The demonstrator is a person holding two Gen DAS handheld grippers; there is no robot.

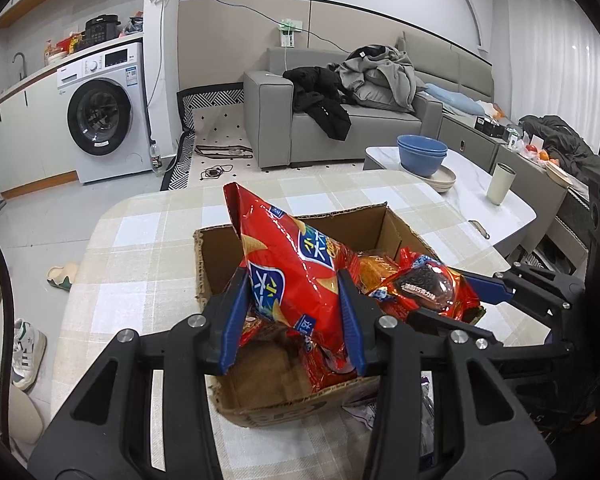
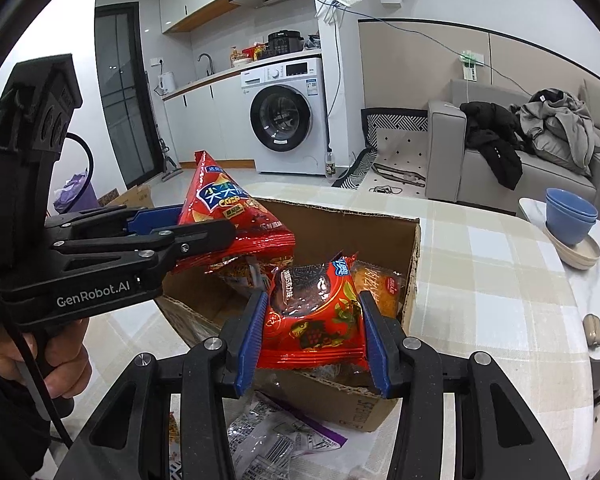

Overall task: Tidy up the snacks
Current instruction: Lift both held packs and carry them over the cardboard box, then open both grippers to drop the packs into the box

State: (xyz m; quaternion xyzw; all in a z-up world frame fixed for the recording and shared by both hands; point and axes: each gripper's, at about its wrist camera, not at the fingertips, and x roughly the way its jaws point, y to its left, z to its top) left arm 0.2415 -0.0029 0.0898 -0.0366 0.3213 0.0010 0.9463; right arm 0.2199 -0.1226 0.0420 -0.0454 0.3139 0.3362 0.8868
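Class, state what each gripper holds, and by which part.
Left gripper: red crisp bag, gripped by its lower half. Right gripper: chocolate-biscuit packet, gripped across its sides.

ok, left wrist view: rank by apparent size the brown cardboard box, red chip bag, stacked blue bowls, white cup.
1. Brown cardboard box
2. Red chip bag, enlarged by nearness
3. Stacked blue bowls
4. White cup

Left hand-held gripper clamped, angled down; bare hand on its handle. Right hand-held gripper clamped too, angled down.
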